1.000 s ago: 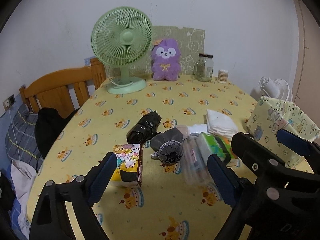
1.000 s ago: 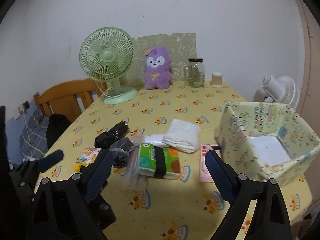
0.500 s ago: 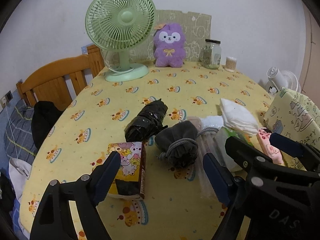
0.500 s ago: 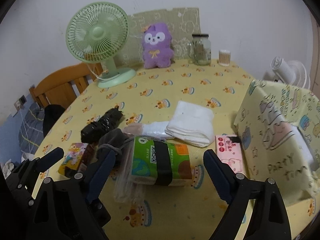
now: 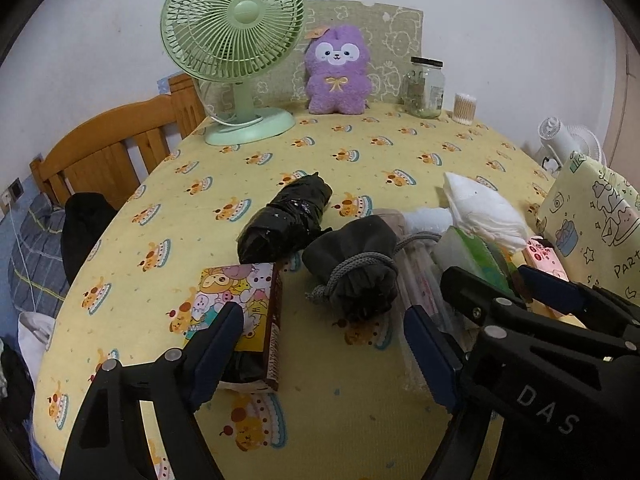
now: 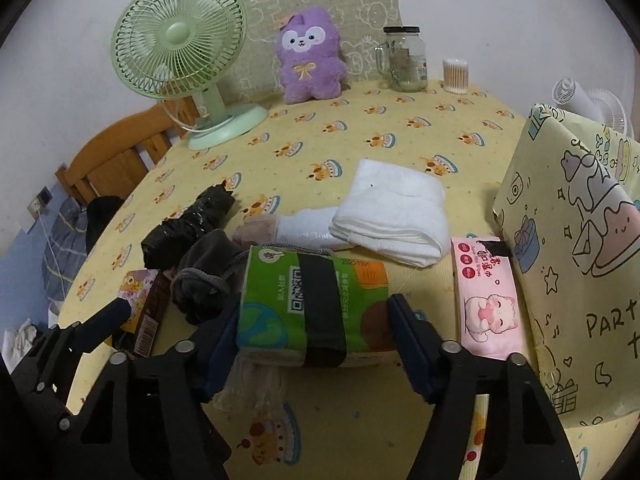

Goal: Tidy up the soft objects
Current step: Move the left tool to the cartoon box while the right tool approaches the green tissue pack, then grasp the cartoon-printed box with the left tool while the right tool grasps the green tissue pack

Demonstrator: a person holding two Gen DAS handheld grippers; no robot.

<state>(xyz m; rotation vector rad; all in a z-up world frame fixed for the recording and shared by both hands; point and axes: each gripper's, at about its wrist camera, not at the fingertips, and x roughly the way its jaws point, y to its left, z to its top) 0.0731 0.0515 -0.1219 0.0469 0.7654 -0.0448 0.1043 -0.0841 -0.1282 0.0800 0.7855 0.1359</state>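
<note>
My right gripper (image 6: 315, 314) straddles a green tissue pack (image 6: 312, 292) wrapped in a black band. Its jaws are closing, with the pads at the pack's two ends and no squeeze showing. A folded white towel (image 6: 392, 216) lies just behind the pack, and a pink wipes pack (image 6: 488, 304) lies to its right. My left gripper (image 5: 320, 344) hovers open over the tablecloth with nothing in it. Its left finger overlaps a cartoon-printed box (image 5: 236, 292), and a dark grey drawstring pouch (image 5: 356, 272) sits ahead, with a black wrapped bundle (image 5: 284, 220) behind.
A tall yellow patterned box (image 6: 572, 240) stands at the right. At the back edge are a green fan (image 5: 236, 40), a purple plush (image 5: 336, 72), a glass jar (image 5: 424, 88) and a cotton swab tub (image 5: 464, 108). A wooden chair (image 5: 104, 160) stands left of the table.
Both grippers came down and forward toward the pile. The right jaws narrowed around the green tissue pack, and the left jaws narrowed slightly.
</note>
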